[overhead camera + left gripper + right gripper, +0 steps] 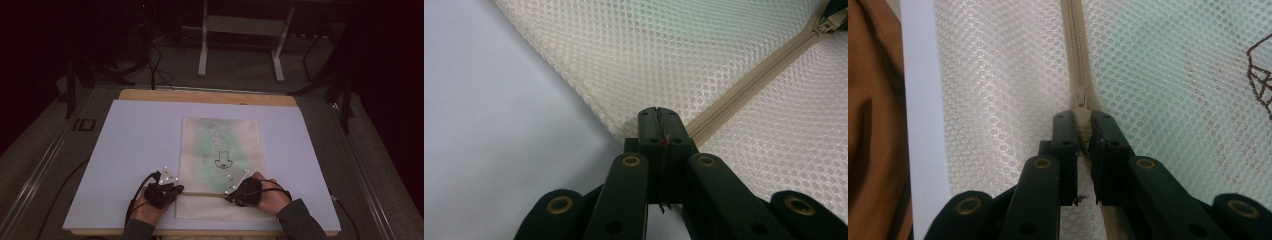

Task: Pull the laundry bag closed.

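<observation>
We have the left claw pinched shut on the mesh bag corner, the right claw clamped on the zipper pull, so next we draw it steadily along the zipper.

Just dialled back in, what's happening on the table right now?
A person is working the zipper of a cream mesh zip bag lying flat on the pale board. The left gripper is shut on the bag's edge at the zipper's end. The right gripper is shut on the beige zipper slider, near the bag's right side. The zipper between them looks closed.
</observation>
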A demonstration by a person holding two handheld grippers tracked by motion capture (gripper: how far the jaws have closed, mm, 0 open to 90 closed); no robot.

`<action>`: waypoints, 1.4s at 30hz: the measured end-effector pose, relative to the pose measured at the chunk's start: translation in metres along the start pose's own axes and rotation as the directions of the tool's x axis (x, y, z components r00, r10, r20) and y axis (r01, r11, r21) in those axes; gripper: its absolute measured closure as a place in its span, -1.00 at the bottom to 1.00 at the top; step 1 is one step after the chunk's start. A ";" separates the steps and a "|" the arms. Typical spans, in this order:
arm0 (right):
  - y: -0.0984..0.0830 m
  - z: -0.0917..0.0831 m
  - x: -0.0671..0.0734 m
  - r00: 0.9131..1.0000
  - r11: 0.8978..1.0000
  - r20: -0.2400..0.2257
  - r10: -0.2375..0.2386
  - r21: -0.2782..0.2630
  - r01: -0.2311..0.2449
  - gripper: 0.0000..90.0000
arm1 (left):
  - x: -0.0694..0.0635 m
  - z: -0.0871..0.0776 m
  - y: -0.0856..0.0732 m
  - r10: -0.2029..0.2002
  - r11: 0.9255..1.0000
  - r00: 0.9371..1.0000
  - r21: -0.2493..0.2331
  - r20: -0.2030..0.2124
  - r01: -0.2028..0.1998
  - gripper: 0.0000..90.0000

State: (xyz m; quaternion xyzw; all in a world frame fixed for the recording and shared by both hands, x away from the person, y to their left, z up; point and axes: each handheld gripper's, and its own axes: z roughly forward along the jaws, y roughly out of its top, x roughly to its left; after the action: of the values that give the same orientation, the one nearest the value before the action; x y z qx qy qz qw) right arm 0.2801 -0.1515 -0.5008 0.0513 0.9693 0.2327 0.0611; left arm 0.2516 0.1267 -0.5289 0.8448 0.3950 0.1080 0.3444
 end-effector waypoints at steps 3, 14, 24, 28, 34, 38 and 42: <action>-0.002 -0.001 0.000 1.000 1.000 0.000 0.004 0.006 -0.004 0.83 | 0.000 0.000 0.000 0.001 1.000 1.000 0.001 0.000 -0.001 0.99; -0.015 -0.007 -0.001 1.000 1.000 0.011 0.026 0.008 -0.027 0.83 | 0.000 0.000 0.000 -0.001 1.000 1.000 0.000 0.000 0.001 0.99; -0.017 -0.009 -0.003 0.999 0.999 0.006 0.036 -0.002 -0.036 0.83 | 0.000 0.000 -0.001 -0.001 1.000 1.000 0.006 0.007 0.001 0.99; -0.019 -0.010 -0.003 0.999 0.999 0.010 0.039 -0.001 -0.039 0.83 | 0.000 0.000 -0.001 -0.001 1.000 1.000 0.006 0.005 0.001 0.99; -0.019 -0.009 -0.002 0.999 0.999 0.007 0.038 0.002 -0.038 0.83 | 0.000 0.000 -0.001 -0.002 1.000 1.000 0.006 0.005 0.002 0.99; -0.020 -0.010 -0.003 0.999 0.999 0.004 0.039 -0.004 -0.039 0.83 | 0.000 0.000 -0.001 -0.002 1.000 1.000 0.006 0.006 0.002 0.99; -0.022 -0.011 -0.003 0.999 0.999 0.007 0.045 0.004 -0.045 0.83 | 0.000 0.000 -0.001 -0.001 1.000 1.000 0.007 0.006 0.001 0.99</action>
State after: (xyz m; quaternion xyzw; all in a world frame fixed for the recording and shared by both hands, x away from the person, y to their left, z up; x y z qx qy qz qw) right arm 0.2802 -0.1761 -0.5012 0.0740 0.9681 0.2319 0.0592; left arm 0.2512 0.1268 -0.5294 0.8461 0.3949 0.1040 0.3425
